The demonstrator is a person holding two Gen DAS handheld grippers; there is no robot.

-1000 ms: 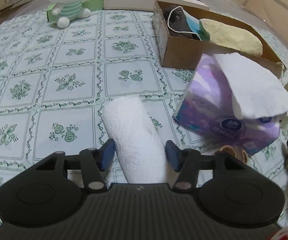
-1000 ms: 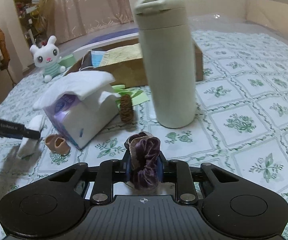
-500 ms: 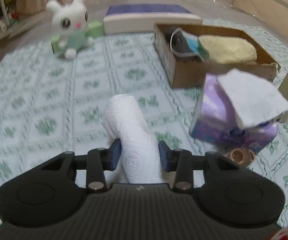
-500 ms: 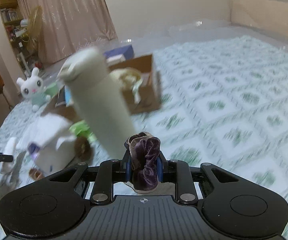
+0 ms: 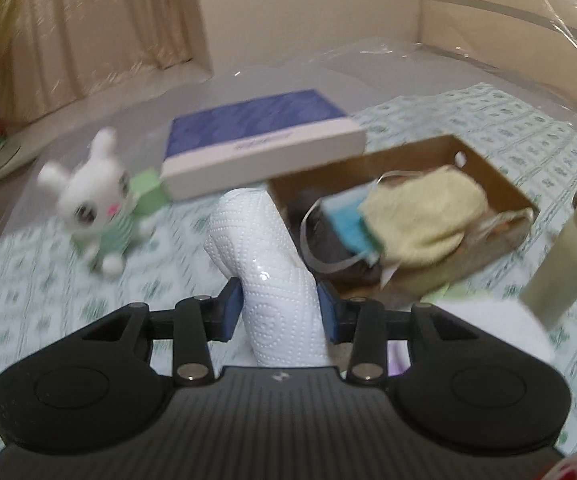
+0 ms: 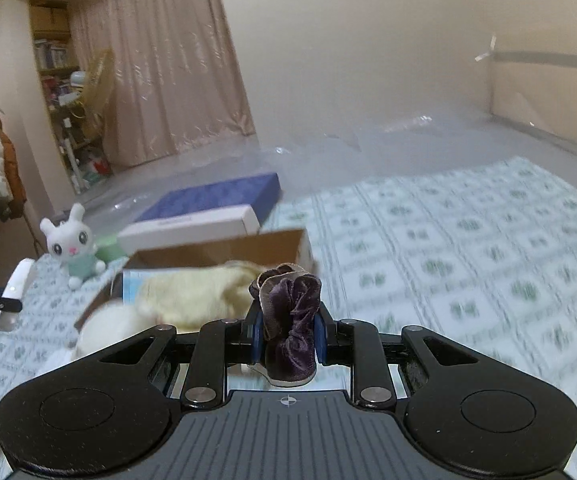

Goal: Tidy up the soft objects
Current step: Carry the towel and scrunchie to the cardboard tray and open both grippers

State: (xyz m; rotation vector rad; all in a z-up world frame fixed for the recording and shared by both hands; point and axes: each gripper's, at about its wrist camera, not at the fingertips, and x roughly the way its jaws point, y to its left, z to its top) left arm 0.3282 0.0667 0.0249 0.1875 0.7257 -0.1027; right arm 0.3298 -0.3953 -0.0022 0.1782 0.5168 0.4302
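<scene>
From the left, one plush rabbit (image 5: 88,212), white and fuzzy in a green striped top, sits on the bed's (image 5: 28,304) printed vinyl cover. Beside it lies one flat rectangular box (image 5: 260,140) with a blue lid. At centre the left gripper (image 5: 278,312) has its blue-padded fingers (image 5: 230,314) pressed on one dimpled, embossed paper towel roll (image 5: 272,276), lifted clear of the bed. To the right, one open cardboard box (image 5: 484,172) holds a nubbly yellow cloth (image 5: 424,216), a blue face mask (image 5: 346,220) and something dark. One smooth cream bottle (image 5: 560,256) stands at the far right. In the right wrist view the right gripper (image 6: 287,336) is clamped on one crinkled purple velvet scrunchie (image 6: 288,320), held above the cardboard box's edge. A second ago the roll lay on the bed between wider fingers, and the scrunchie hung low near the bottle.
</scene>
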